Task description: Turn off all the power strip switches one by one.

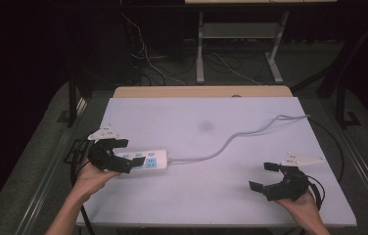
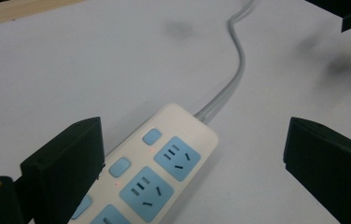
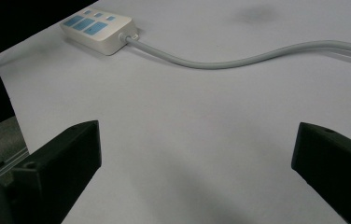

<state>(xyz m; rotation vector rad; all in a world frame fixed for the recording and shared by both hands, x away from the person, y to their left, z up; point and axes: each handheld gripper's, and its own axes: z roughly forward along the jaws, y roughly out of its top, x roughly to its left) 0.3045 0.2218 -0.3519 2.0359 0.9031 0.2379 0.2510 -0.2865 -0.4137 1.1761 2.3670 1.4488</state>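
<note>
A white power strip point(image 1: 145, 161) with blue sockets lies at the left of the white table point(image 1: 196, 196). Its grey cable point(image 1: 231, 139) snakes right and off the far right edge. My left gripper point(image 1: 125, 155) stands open over the strip's left end, one jaw on each side. In the left gripper view the power strip point(image 2: 164, 172) lies between the wide jaws of the left gripper point(image 2: 194, 140), close to the left one. My right gripper point(image 1: 264, 176) is open above bare table at the front right. The right gripper view has the right gripper point(image 3: 197, 140) open, with the power strip point(image 3: 99, 25) and cable point(image 3: 239, 56) far ahead.
A faint dark smudge point(image 1: 205, 126) marks the middle of the table. A wooden strip point(image 1: 201, 91) runs along the far edge. Beyond it stand white desk legs point(image 1: 200, 49) and loose floor cables point(image 1: 148, 58). A metal rail point(image 1: 363, 166) runs along the right side.
</note>
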